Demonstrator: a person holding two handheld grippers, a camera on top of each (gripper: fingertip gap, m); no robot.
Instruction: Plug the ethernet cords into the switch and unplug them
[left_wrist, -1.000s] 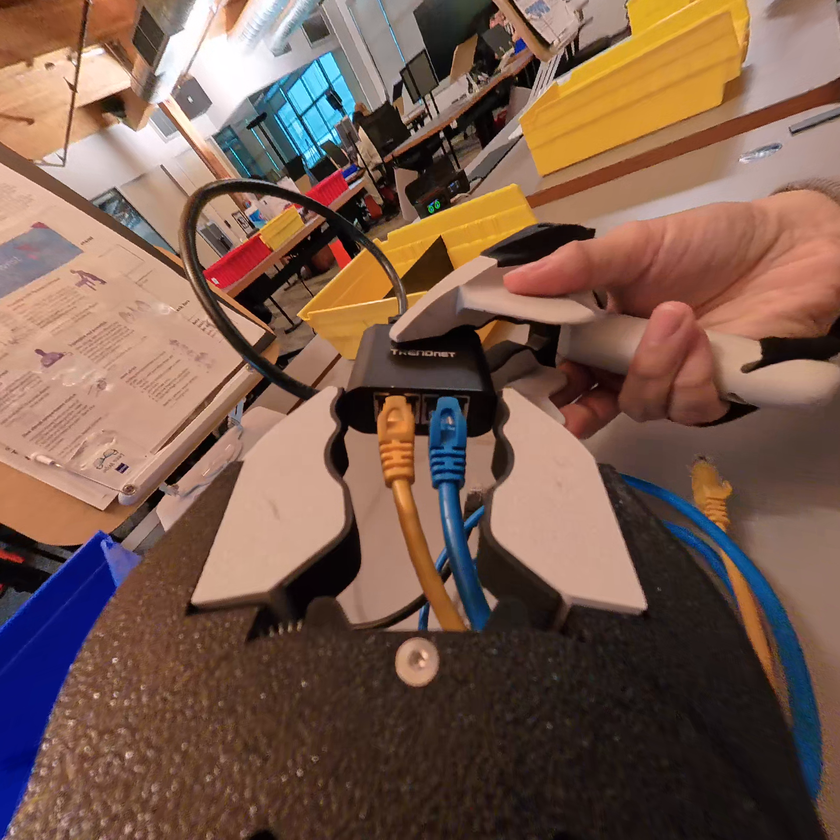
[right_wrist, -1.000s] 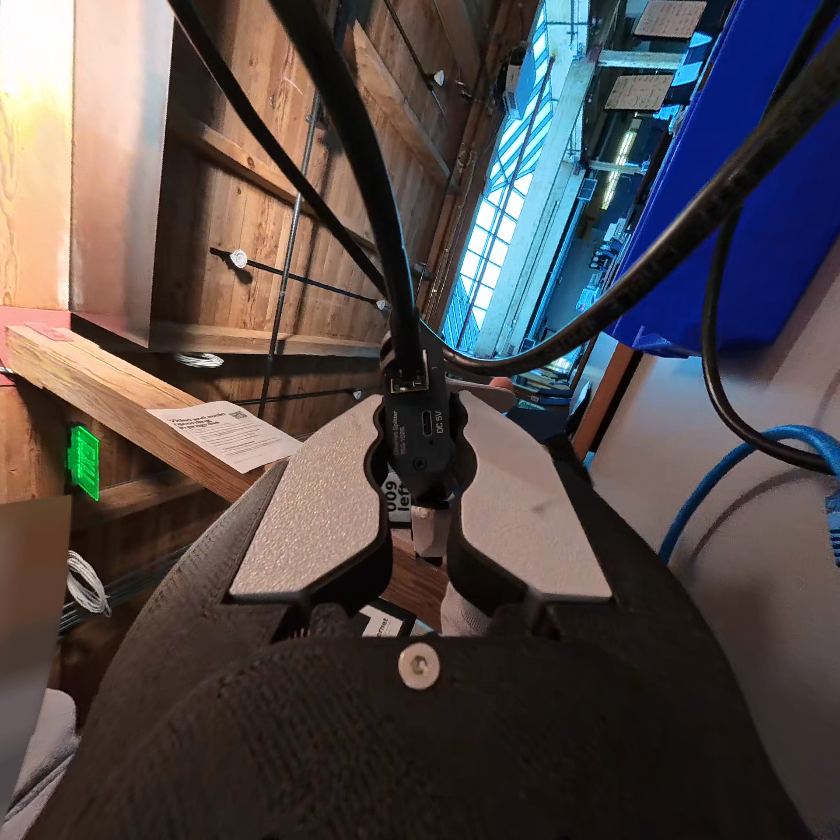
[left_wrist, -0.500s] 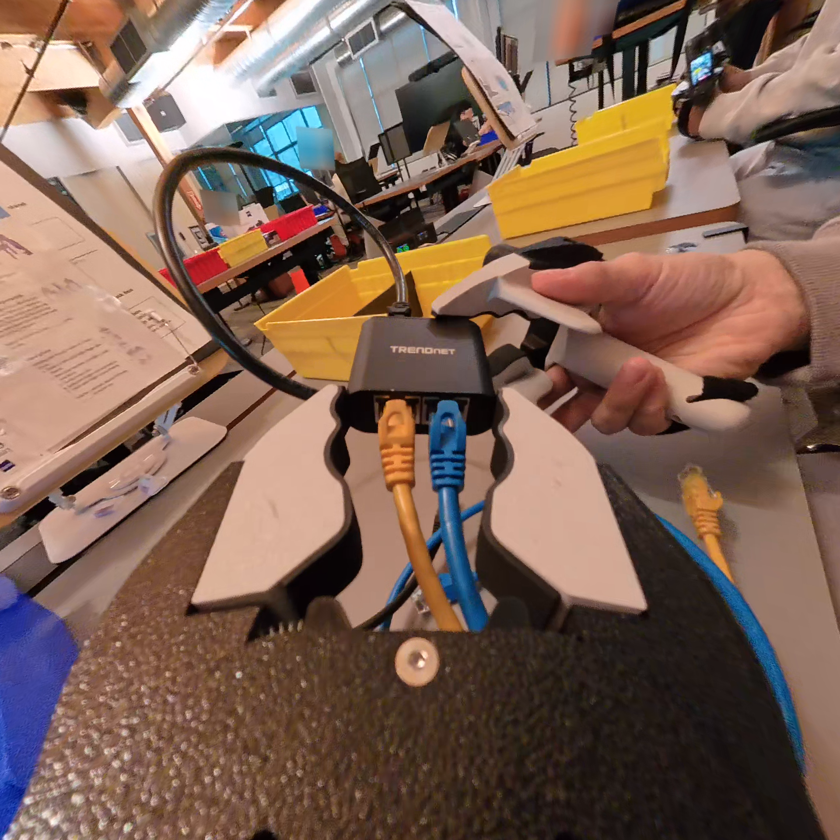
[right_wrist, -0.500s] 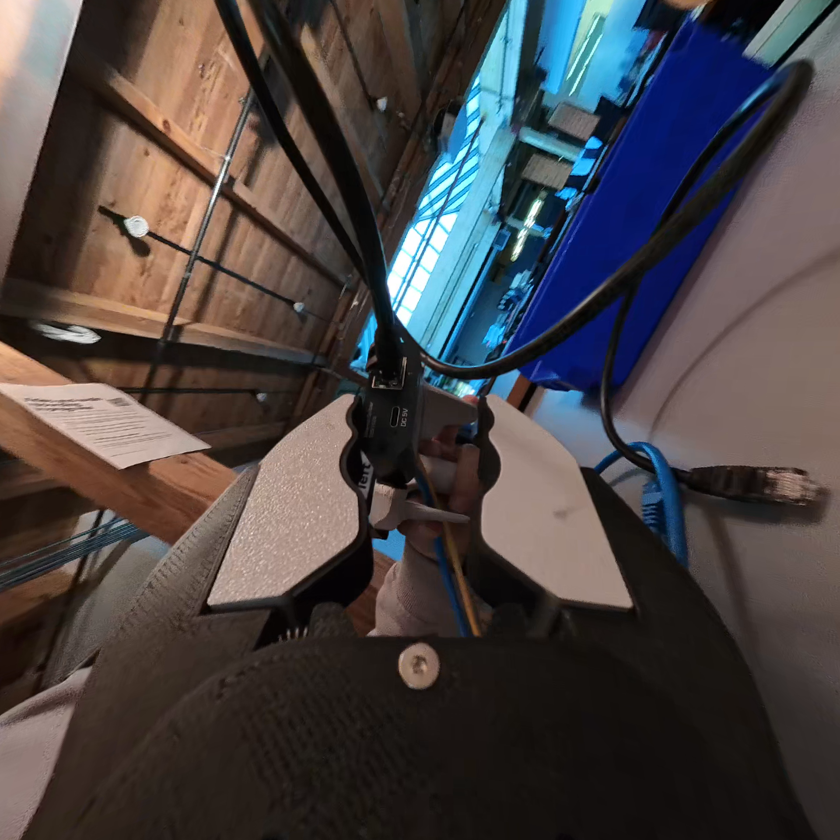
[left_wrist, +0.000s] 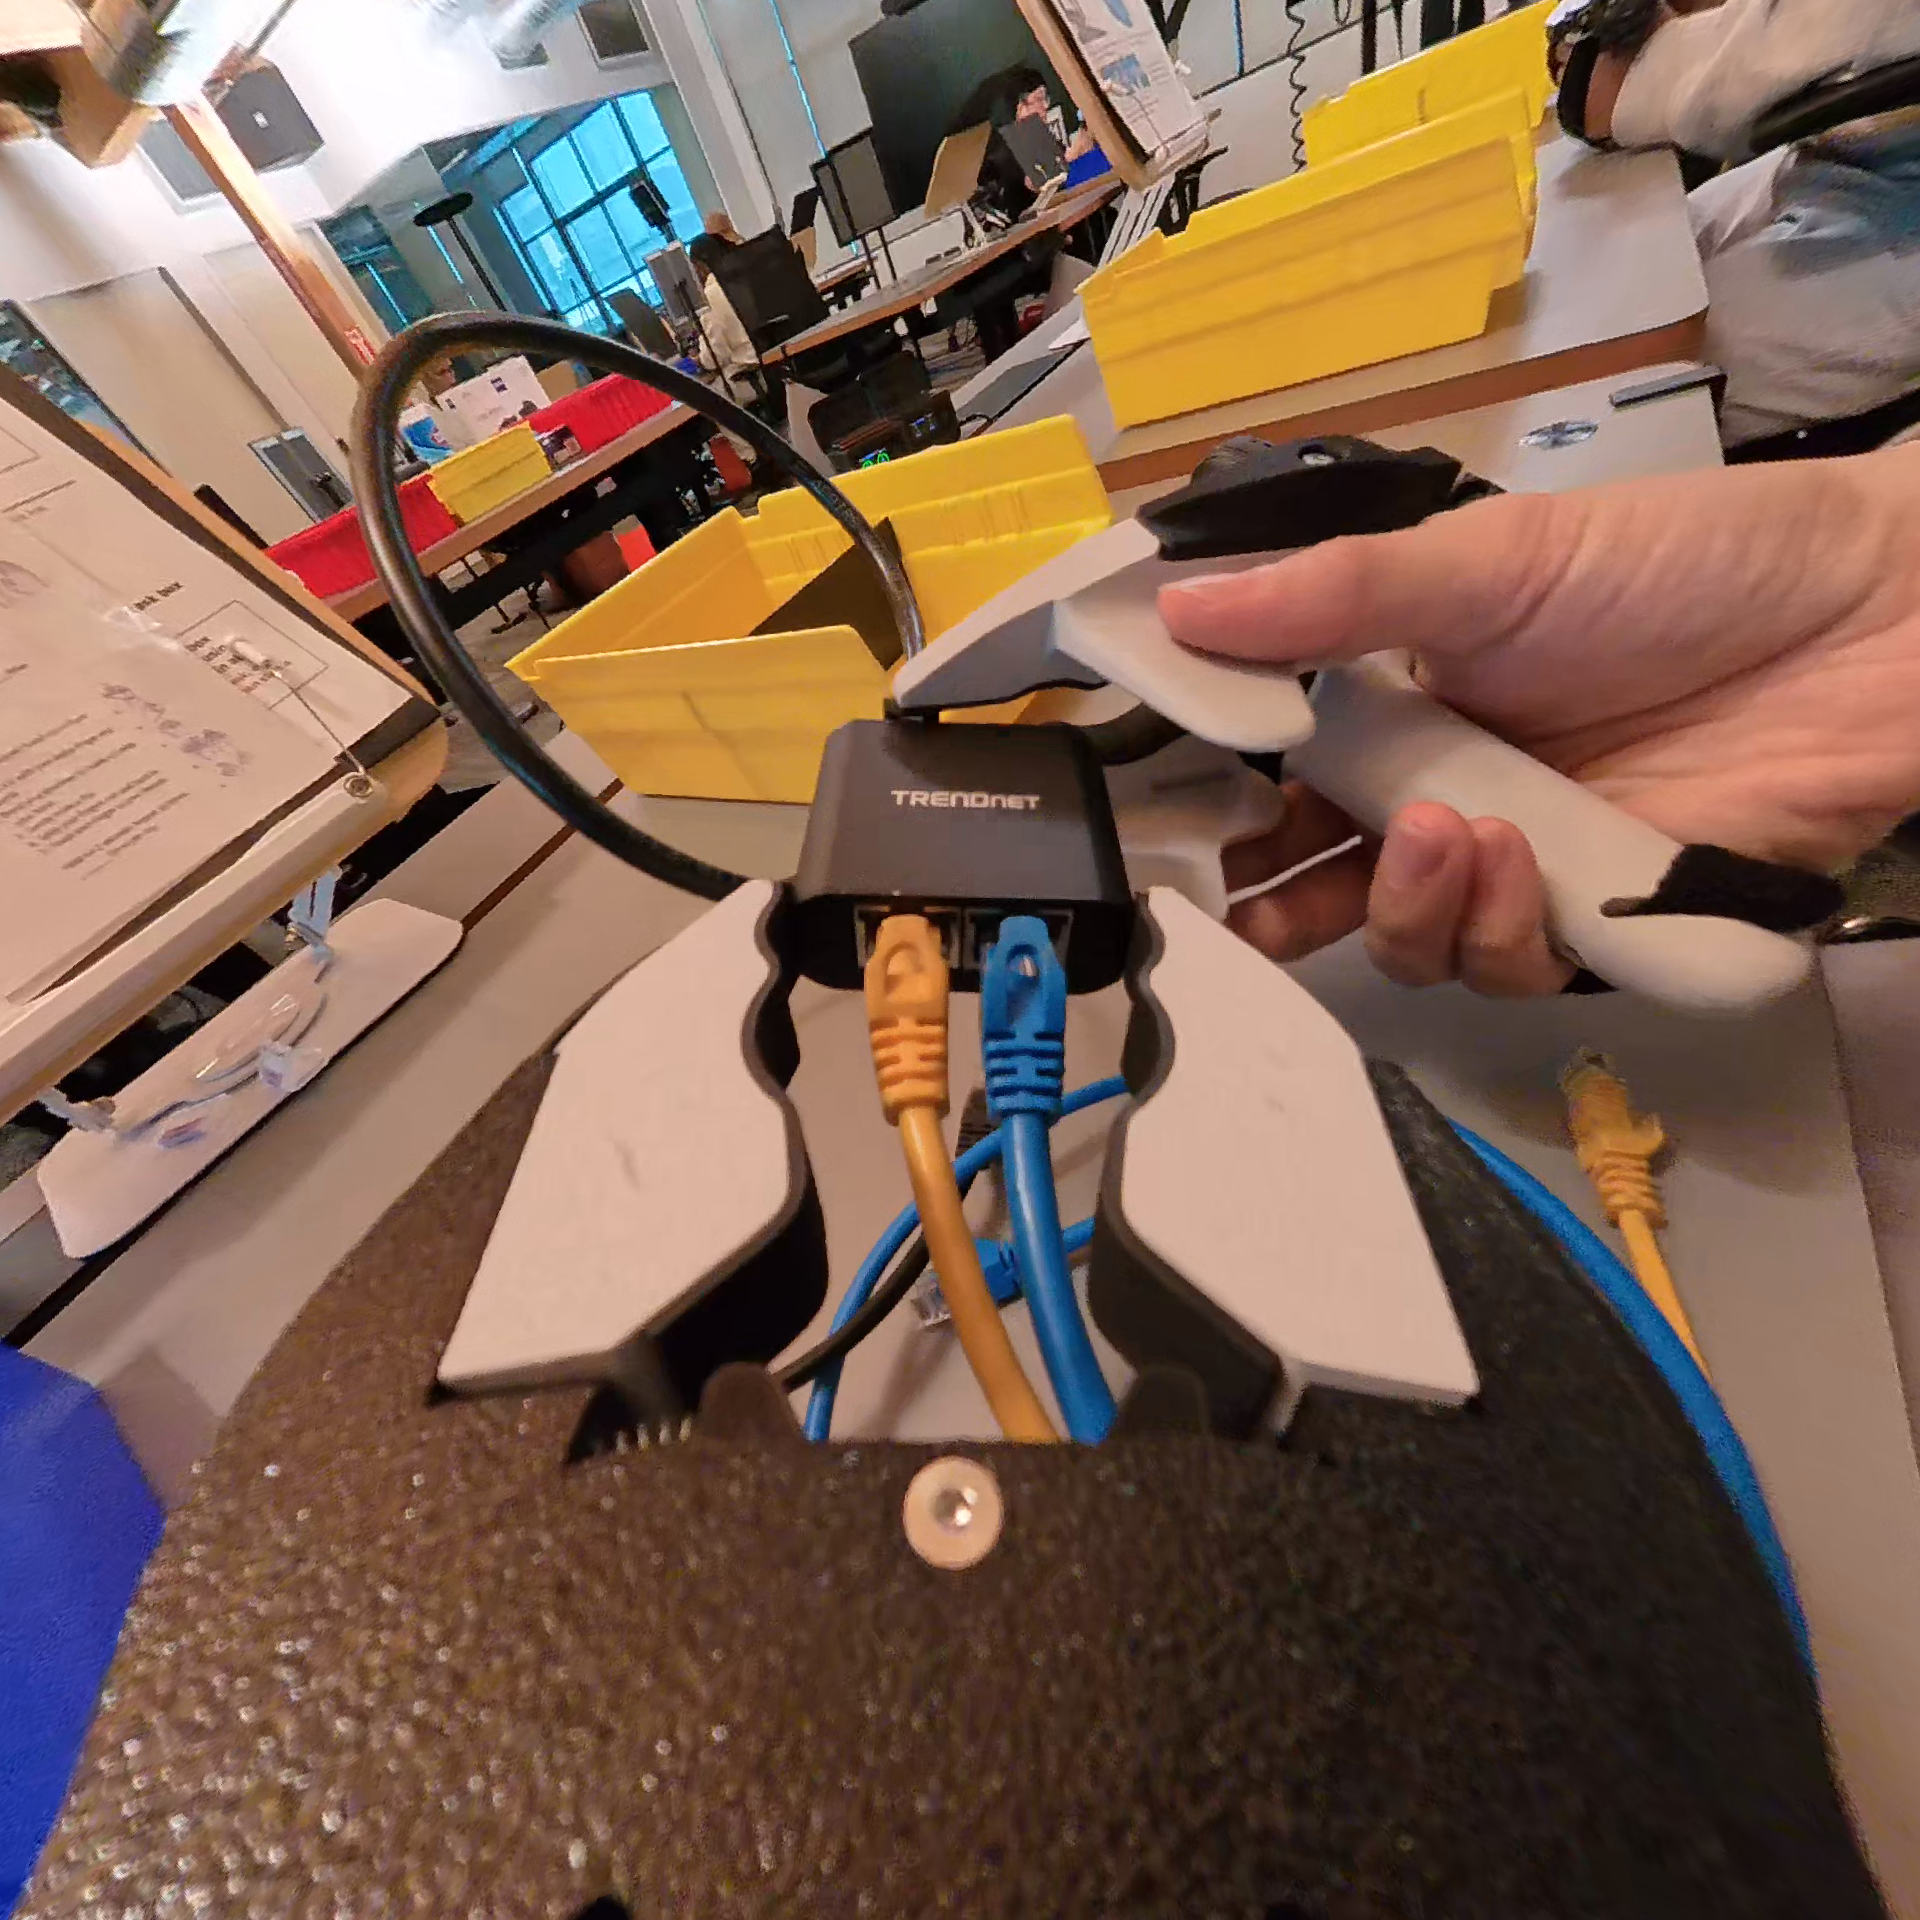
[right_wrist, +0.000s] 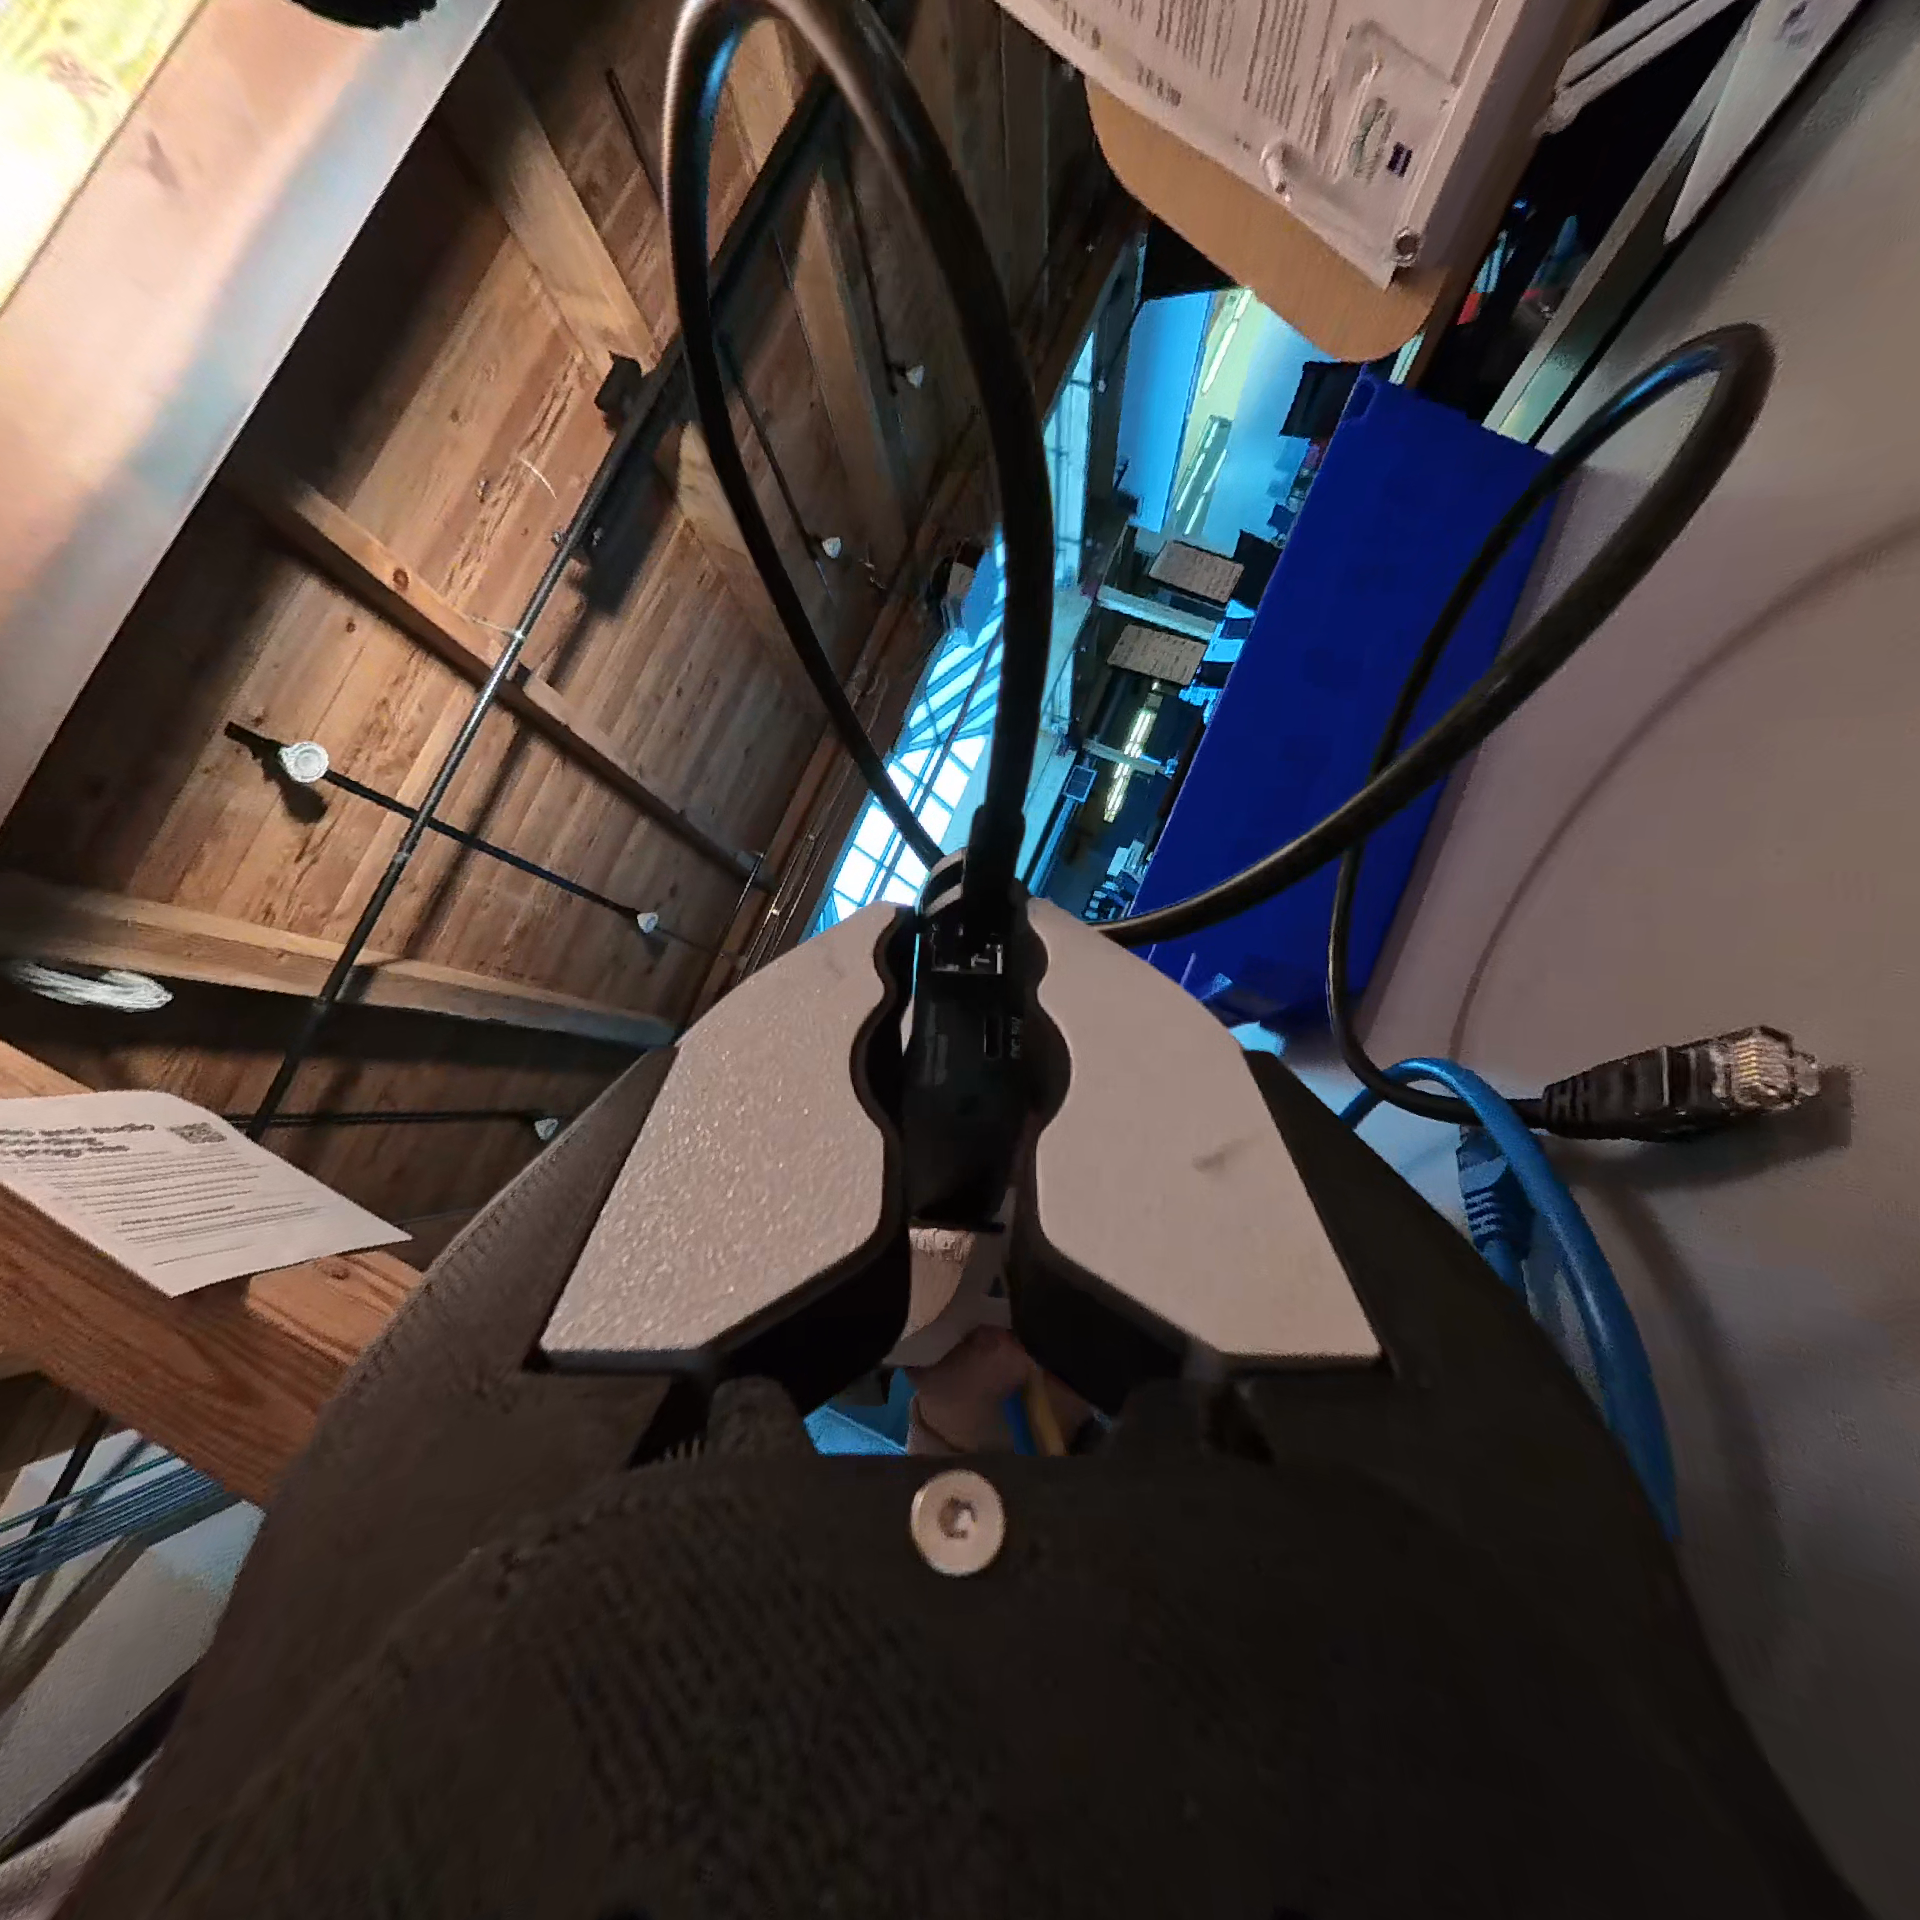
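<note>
1. Your left gripper (left_wrist: 961, 920) is clamped on the switch (left_wrist: 961, 831): the two grey fingers (left_wrist: 665, 1101) press its left and right side walls, at the near end where the ports face the camera.
2. The switch is a small black box with rounded corners and white lettering on top, held level above the grey table (left_wrist: 1766, 1195).
3. Two ports on its near face are filled. The yellow cord (left_wrist: 925, 1132) sits in the left one and the blue cord (left_wrist: 1029, 1122) in the right; both run back toward you between the fingers.
4. Your right gripper (right_wrist: 961, 971) is also closed on the switch, pinching its far end edge-on, with the narrow side facing that camera. In the left wrist view its upper finger lies across the switch's far top edge, with your right hand (left_wrist: 1558, 727) around the handle.
5. A black cord (left_wrist: 436, 582) is plugged into the far end and arches up and left in a loop. Its free plug (right_wrist: 1683, 1086) lies on the table, clear tip showing.
6. A loose yellow plug (left_wrist: 1605, 1132) rests on the table to the right, near a blue loop.
7. Farther out: a yellow bin (left_wrist: 727, 675) behind the switch and a clipboard (left_wrist: 156, 748) of papers on a stand, left.
</note>
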